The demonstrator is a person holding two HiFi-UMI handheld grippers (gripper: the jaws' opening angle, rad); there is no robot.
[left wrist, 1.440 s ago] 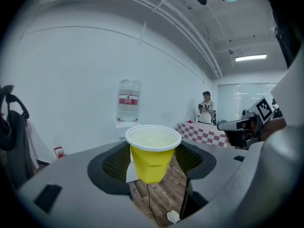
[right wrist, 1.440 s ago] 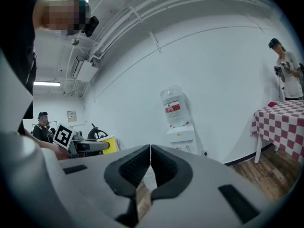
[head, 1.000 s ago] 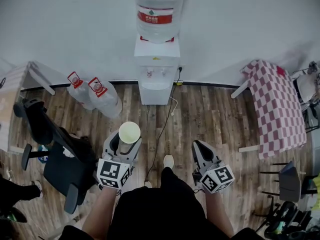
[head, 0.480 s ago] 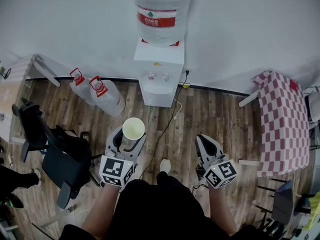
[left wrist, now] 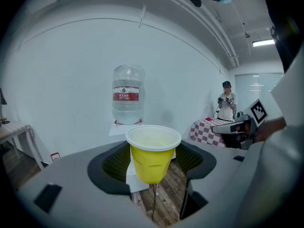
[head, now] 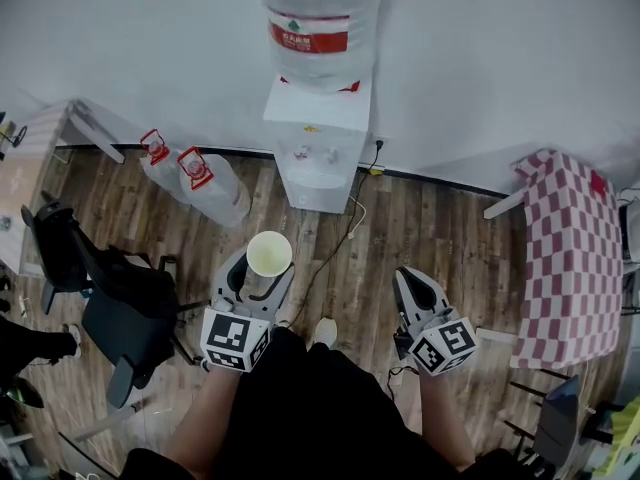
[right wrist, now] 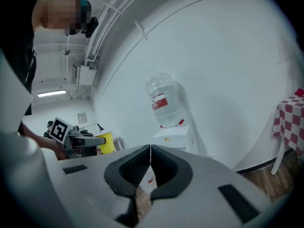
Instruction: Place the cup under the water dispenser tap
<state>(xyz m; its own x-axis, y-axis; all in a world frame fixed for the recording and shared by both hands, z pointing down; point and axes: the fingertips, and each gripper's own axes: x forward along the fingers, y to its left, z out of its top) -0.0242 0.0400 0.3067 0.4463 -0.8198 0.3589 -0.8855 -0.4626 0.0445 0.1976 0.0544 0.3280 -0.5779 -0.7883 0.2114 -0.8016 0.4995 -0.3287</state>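
Note:
My left gripper (head: 262, 266) is shut on a yellow paper cup (head: 268, 253) with a white rim, held upright and empty; its wall (left wrist: 151, 159) is dented where the pads press. A white water dispenser (head: 316, 140) with a big clear bottle (head: 318, 20) on top stands against the wall ahead, its taps (head: 314, 152) facing me, some way beyond the cup. My right gripper (head: 412, 286) hangs at the right, shut with nothing in it, the jaws touching (right wrist: 150, 152). The dispenser (right wrist: 175, 132) shows past it too.
Two spare water bottles (head: 195, 180) lie on the wood floor left of the dispenser. A black office chair (head: 110, 293) stands at my left. A checked-cloth table (head: 568, 253) is at the right. A cable (head: 335, 240) runs from the dispenser over the floor. Another person (left wrist: 226, 104) stands far off.
Both grippers and I have moved forward toward the dispenser, which now looks larger and nearer. The cup stays in the left gripper; the right gripper stays shut.

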